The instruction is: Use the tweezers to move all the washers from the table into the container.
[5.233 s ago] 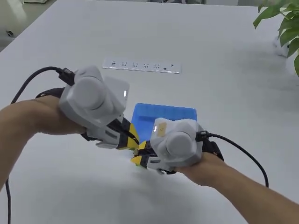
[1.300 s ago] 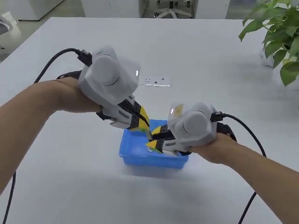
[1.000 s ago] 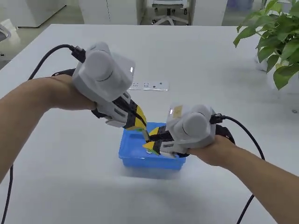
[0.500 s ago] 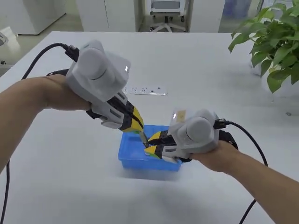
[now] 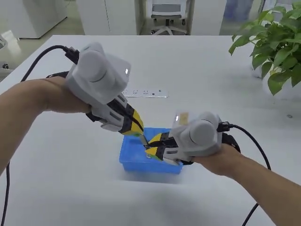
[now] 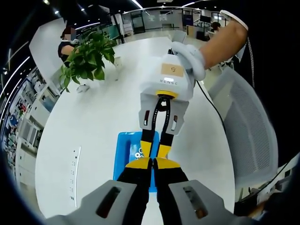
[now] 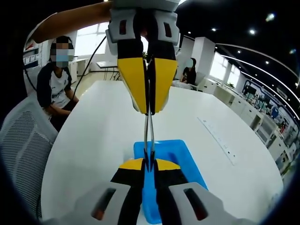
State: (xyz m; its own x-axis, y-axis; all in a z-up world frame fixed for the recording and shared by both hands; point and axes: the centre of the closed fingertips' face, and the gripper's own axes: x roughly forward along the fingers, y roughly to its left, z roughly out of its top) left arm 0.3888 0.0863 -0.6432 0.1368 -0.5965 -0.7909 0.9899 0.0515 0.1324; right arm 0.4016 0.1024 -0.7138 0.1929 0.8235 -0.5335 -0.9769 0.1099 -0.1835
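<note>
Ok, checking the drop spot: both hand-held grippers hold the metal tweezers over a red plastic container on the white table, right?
No: the plastic container is blue, not red, as the head view shows. The left hand-held gripper and right hand-held gripper do hold the metal tweezers over it on the white table.

The left tongs (image 5: 138,132) and right tongs (image 5: 153,150) are yellow and black on pale grey bodies. Silver tweezers (image 7: 149,126) run between them. A bright blue container (image 5: 134,163) sits beneath on a white worktop (image 5: 211,84).
</note>
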